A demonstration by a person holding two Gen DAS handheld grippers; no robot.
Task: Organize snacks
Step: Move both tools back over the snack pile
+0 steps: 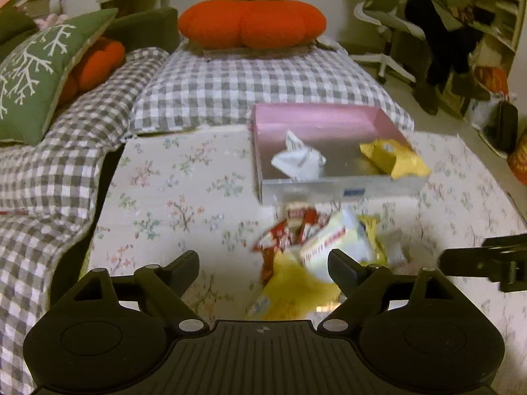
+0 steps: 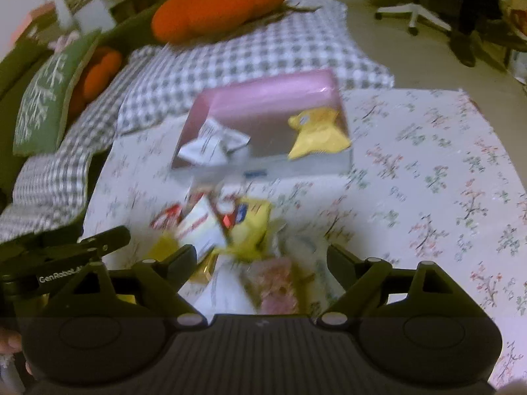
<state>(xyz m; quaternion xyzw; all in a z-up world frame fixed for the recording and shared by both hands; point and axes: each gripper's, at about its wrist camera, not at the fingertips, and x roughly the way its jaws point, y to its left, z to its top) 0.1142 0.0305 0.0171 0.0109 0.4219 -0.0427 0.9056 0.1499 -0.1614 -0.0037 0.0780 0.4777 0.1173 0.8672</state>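
A pink box [image 1: 316, 117] [image 2: 263, 93] stands on the floral table and holds a white packet [image 1: 298, 159] [image 2: 212, 144] and a yellow packet [image 1: 393, 158] [image 2: 318, 133]. A pile of loose snack packets [image 1: 316, 250] [image 2: 230, 233], red, white and yellow, lies in front of the box. My left gripper [image 1: 263, 263] is open and empty just before the pile. My right gripper [image 2: 260, 260] is open and empty over the pile's near side. The right gripper also shows at the right edge of the left wrist view [image 1: 487, 260]. The left gripper shows at the left of the right wrist view [image 2: 66, 253].
The floral tablecloth [image 1: 171, 204] [image 2: 428, 171] covers the table. A checked sofa [image 1: 230, 82] with an orange pumpkin cushion [image 1: 252, 21] and a green cushion [image 1: 36, 72] lies behind and to the left. An office chair [image 1: 392, 29] stands at the back right.
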